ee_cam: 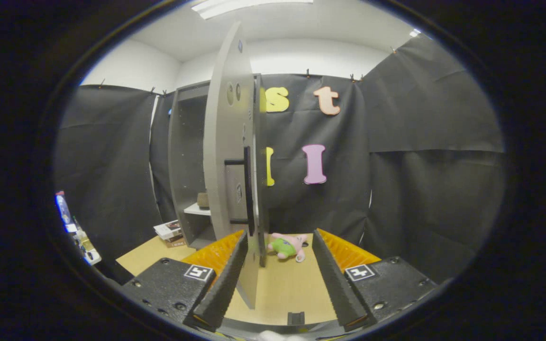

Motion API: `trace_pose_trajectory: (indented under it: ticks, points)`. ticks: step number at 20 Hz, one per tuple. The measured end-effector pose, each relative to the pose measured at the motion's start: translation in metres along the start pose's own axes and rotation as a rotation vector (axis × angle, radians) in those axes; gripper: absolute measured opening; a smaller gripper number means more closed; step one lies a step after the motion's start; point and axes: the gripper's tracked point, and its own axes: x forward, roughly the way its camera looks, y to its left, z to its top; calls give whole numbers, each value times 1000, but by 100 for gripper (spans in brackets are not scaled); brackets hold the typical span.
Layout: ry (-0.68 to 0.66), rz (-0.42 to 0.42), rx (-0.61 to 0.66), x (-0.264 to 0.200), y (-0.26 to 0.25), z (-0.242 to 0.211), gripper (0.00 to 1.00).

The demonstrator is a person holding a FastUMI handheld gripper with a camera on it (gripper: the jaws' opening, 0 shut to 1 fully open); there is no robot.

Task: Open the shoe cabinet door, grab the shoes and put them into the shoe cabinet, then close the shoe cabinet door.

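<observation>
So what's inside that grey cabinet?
Inside the tall grey cabinet, a brownish shoe-like thing sits on a white shelf. The open grey door, between the open jaws, hides the rest.

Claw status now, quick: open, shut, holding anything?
Claw: open, holding nothing; the cabinet door edge stands between its fingers, close to one.

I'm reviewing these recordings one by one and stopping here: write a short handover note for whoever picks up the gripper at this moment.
Gripper: open, fingers wide apart, with the free edge of the cabinet door between them, close to the left finger; nothing gripped.
Shoe cabinet: door swung open, seen nearly edge-on, its black bar handle just above the fingers.
Shoe: a dark, shoe-like item sits on the white shelf inside; too small to confirm.
Plush toy: lying on the wooden floor beyond the fingers, not part of the job.
Done: door opened, shoe apparently stowed.
Left: close the door.
</observation>
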Motion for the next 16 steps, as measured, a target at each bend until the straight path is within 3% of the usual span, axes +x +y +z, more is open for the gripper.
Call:
trace_pose_trajectory:
  ticks: [4, 8, 16]
  points:
    - [-4, -6, -7, -25, 30, -21, 94]
    - [24, 12, -25, -20, 88, -64, 96]
    - [229, 65, -45, 80, 222, -201, 96]
